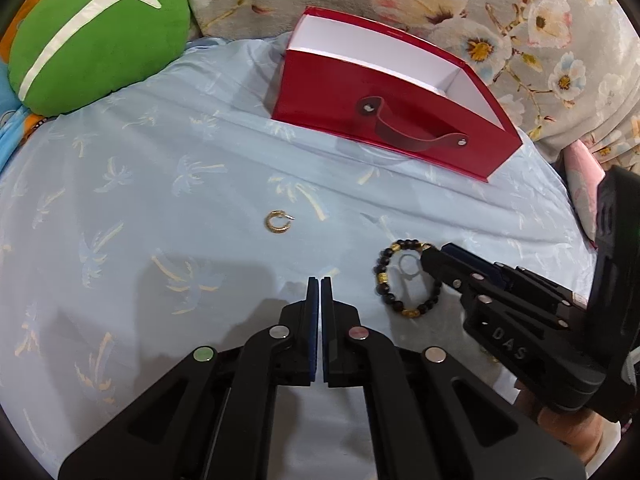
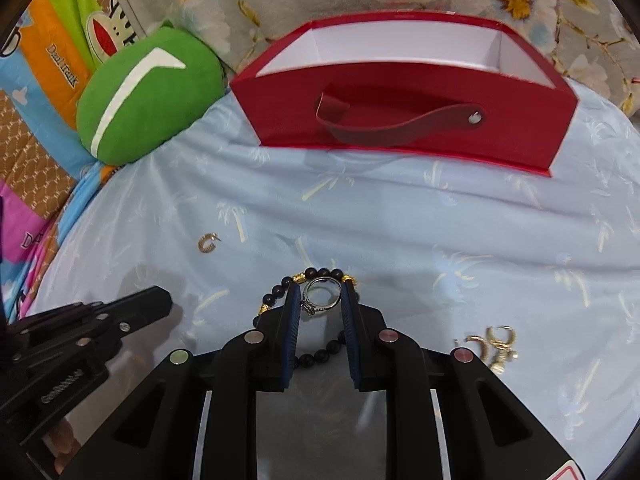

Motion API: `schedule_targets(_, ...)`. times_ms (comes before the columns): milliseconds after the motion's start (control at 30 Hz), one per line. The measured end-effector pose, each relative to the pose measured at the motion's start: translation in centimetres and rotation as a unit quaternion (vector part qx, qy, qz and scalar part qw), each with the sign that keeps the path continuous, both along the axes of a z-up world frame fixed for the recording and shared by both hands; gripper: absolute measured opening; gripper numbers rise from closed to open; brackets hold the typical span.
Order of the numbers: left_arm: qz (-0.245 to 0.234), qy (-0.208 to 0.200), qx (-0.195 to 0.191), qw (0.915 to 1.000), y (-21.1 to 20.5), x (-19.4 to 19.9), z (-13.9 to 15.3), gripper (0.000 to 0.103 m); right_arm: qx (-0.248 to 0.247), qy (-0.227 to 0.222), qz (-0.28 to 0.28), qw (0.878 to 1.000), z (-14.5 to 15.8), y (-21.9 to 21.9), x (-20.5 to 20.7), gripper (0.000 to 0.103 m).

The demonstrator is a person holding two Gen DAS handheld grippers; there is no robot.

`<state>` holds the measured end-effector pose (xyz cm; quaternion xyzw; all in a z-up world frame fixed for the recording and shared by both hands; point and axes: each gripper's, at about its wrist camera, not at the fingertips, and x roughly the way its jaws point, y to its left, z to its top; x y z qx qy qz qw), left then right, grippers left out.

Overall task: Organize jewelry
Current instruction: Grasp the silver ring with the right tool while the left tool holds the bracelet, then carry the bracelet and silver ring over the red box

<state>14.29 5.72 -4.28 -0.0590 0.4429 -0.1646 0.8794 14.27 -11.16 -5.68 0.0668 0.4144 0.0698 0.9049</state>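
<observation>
A red open box (image 1: 380, 120) with a white inside and a strap handle stands at the back of the pale blue bedsheet; it also shows in the right wrist view (image 2: 400, 120). My right gripper (image 2: 321, 292) is shut on a silver ring (image 2: 320, 296), just above a black and gold bead bracelet (image 2: 276, 296). In the left wrist view the right gripper (image 1: 430, 258) sits at the bracelet (image 1: 386, 276). A gold hoop earring (image 1: 277, 222) lies on the sheet, also seen in the right wrist view (image 2: 208, 243). My left gripper (image 1: 320, 284) is shut and empty.
A green cushion (image 1: 96, 36) lies at the back left. A floral blanket (image 1: 520, 20) rises behind the box. Gold dangling earrings (image 2: 496, 344) lie on the sheet to the right of my right gripper. Colourful printed fabric (image 2: 44, 100) lies at the far left.
</observation>
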Motion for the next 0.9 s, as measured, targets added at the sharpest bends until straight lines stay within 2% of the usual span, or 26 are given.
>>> schedule_targets(33, -0.004, 0.001, -0.003, 1.0000, -0.3, 0.0, 0.1, 0.001, -0.002, -0.005, -0.004, 1.000, 0.5, -0.5, -0.5, 0.019)
schedule_targets(67, -0.010, 0.001, -0.007, 0.9999, -0.7, 0.0, 0.2, 0.006, -0.005, -0.008, -0.010, 1.000, 0.9, -1.0, -0.9, 0.019)
schedule_targets(167, -0.028, -0.002, -0.017, 0.9995, -2.6, -0.3, 0.6, 0.046, -0.015, -0.012, -0.033, 0.999, 1.6, -3.0, -2.3, 0.019)
schedule_targets(200, -0.034, -0.006, -0.014, 0.9993, -3.4, -0.4, 0.6, 0.053, -0.016, -0.011, -0.040, 0.999, 1.7, -3.7, -2.7, 0.019)
schedule_targets(367, -0.070, 0.000, 0.008, 0.9975, -7.6, -0.1, -0.6, 0.053, -0.011, -0.007, -0.075, 0.997, 1.6, -7.0, -4.8, 0.019)
schedule_targets(533, -0.071, 0.005, 0.038, 0.9967, -10.0, 0.5, -2.2, 0.052, -0.007, -0.006, -0.086, 0.996, 1.5, -8.5, -5.6, 0.019)
schedule_targets(567, -0.069, -0.001, 0.044, 0.9966, -10.1, 0.4, -2.2, 0.047, -0.005, -0.006, -0.087, 0.996, 1.4, -8.6, -5.7, 0.019)
schedule_targets(633, -0.073, -0.003, 0.052, 0.9960, -10.4, 0.3, -2.2, 0.031, -0.002, -0.007, -0.088, 0.996, 1.4, -8.8, -5.7, 0.019)
schedule_targets(667, -0.074, -0.001, 0.050, 0.9960, -10.5, 0.3, -2.2, 0.019, 0.001, -0.007, -0.088, 0.996, 1.3, -8.9, -5.8, 0.019)
schedule_targets(700, -0.073, 0.001, 0.048, 0.9962, -10.4, 0.4, -2.3, 0.013, 0.004, -0.008, -0.088, 0.996, 1.3, -8.9, -5.8, 0.019)
schedule_targets(767, -0.073, 0.005, 0.042, 0.9964, -10.1, 0.4, -2.3, 0.007, 0.007, -0.010, -0.087, 0.996, 1.3, -8.9, -5.9, 0.019)
schedule_targets(900, -0.079, 0.002, 0.039, 0.9962, -9.9, -0.2, -2.1, 0.007, 0.012, -0.012, -0.087, 0.996, 1.3, -9.0, -6.1, 0.019)
